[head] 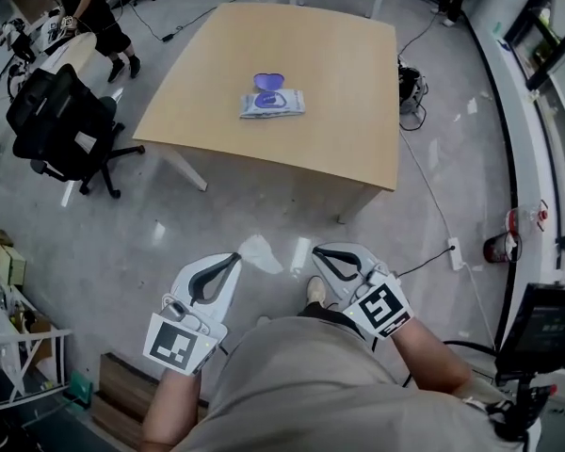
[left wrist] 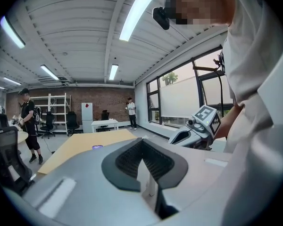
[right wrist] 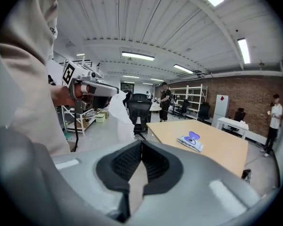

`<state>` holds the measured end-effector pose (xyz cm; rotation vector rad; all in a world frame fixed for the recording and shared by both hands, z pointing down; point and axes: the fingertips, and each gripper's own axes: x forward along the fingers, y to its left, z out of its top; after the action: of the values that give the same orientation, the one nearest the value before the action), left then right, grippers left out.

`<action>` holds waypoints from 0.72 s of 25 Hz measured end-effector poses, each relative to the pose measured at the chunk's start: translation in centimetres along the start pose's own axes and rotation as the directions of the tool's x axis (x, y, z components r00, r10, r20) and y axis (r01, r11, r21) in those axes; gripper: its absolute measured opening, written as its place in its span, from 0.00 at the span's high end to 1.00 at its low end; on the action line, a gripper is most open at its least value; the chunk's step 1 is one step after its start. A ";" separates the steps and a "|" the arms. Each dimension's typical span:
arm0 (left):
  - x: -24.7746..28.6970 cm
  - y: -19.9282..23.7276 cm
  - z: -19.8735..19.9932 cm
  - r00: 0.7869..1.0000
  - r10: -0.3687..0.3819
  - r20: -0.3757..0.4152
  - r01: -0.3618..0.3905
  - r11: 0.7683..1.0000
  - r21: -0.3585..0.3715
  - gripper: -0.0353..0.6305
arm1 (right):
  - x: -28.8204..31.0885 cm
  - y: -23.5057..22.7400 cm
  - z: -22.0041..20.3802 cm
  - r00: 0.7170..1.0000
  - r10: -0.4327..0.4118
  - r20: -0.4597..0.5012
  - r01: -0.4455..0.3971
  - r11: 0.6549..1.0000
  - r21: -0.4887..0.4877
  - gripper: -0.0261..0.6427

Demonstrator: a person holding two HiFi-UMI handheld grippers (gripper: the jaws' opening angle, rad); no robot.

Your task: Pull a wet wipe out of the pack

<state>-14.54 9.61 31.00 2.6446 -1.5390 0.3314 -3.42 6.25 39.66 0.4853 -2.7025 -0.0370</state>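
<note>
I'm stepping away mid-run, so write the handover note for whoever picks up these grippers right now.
The left gripper is shut on the wet wipe, which hangs free, away from the pack.
The right gripper is shut with nothing in it.
The pack lies on the table with its purple lid flipped open, well ahead of both grippers and untouched.
Done: one wipe is out of the pack.
Left: probably only setting the wipe down and closing the lid, if that is wanted.
</note>
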 end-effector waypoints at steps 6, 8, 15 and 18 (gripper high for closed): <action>-7.2 0.8 -2.1 0.999 -0.038 0.005 0.038 0.999 0.001 0.94 | 0.3 6.5 2.1 0.999 -0.049 -0.018 0.049 0.999 0.011 0.96; -8.9 0.7 -2.5 0.999 -0.042 0.013 0.042 0.999 0.017 0.94 | 0.0 8.6 2.5 0.998 -0.066 -0.019 0.066 0.998 0.009 0.96; -14.8 -1.3 -4.8 0.993 -0.114 0.036 0.113 0.993 0.020 0.94 | -1.5 16.0 3.6 0.991 -0.136 -0.009 0.136 0.991 0.020 0.96; -18.5 -3.0 -4.9 0.990 -0.128 0.065 0.126 0.992 0.024 0.94 | -2.9 20.5 4.5 0.989 -0.150 -0.010 0.150 0.989 0.004 0.96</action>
<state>-21.52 27.62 31.95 2.7792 -1.3821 0.2549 -9.35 26.34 36.38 0.6882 -2.6513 -0.0693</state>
